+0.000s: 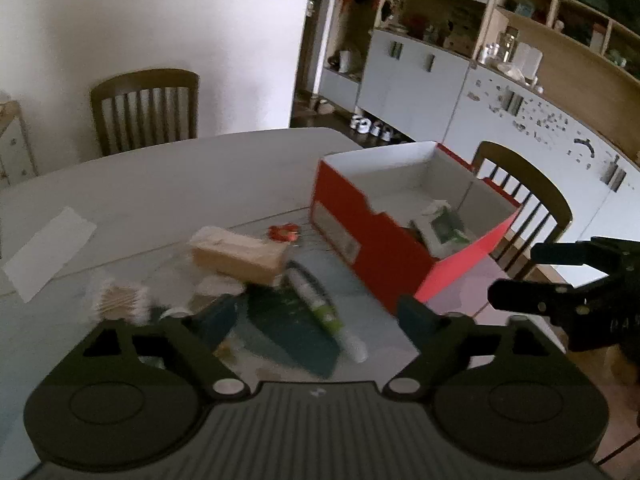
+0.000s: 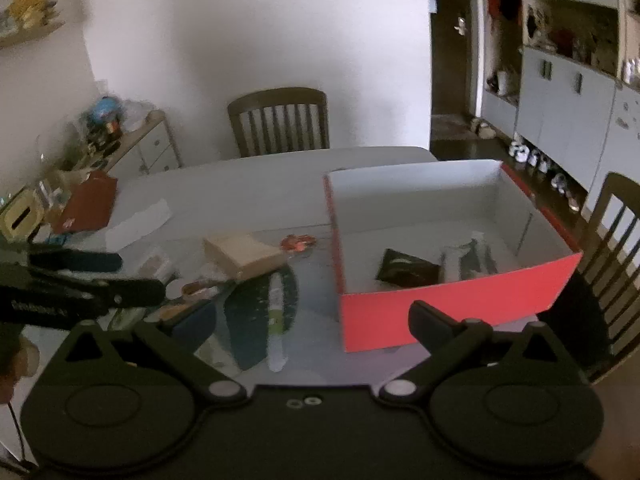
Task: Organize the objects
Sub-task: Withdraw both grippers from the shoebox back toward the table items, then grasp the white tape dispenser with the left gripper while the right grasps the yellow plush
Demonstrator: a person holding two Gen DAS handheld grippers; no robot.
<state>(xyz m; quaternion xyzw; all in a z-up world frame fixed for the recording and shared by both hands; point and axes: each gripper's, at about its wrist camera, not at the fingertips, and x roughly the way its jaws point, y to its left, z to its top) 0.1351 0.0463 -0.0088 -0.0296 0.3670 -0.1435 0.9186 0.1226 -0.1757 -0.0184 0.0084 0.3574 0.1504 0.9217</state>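
Observation:
A red open box with a white inside stands on the table and holds a dark packet and a white-green packet. Left of it lie a tan box, a white-green tube on a dark green pouch, a cotton-swab pack and a small red item. My left gripper is open and empty above the pile. My right gripper is open and empty near the box's front corner.
The grey table carries a white paper strip and a dark red booklet. Wooden chairs stand at the far side and right. Cabinets and shelves line the right wall.

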